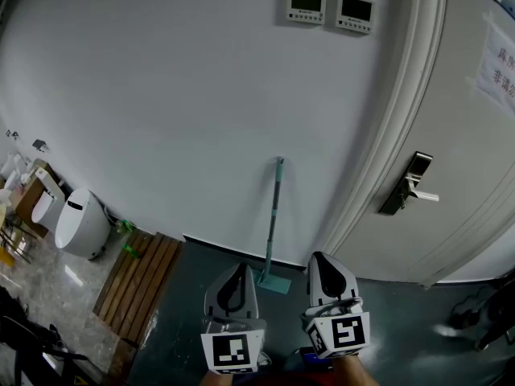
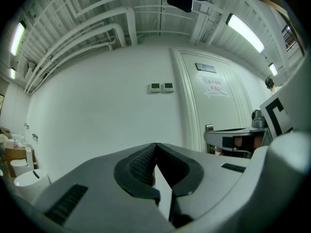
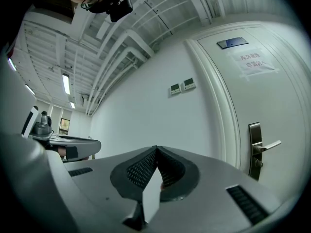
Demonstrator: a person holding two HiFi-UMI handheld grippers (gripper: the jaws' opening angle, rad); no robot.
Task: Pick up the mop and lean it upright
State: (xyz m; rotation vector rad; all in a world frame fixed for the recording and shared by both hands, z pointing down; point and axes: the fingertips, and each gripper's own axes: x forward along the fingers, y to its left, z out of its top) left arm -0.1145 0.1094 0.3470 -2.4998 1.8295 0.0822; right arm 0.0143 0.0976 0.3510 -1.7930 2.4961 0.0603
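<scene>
We see a smooth white wall (image 1: 177, 95) and a panelled door (image 1: 459, 135). The mop (image 1: 273, 215), a slim teal pole with a flat head, leans at the wall's foot, its long axis near vertical and its handle up. The left gripper (image 1: 240, 267) and right gripper (image 1: 319, 257) have ribbed jaws, closed and empty.

The left gripper (image 1: 236, 281) and the right gripper (image 1: 323, 268) are side by side, both pointing level. Each has its jaws pressed together with nothing between.
</scene>
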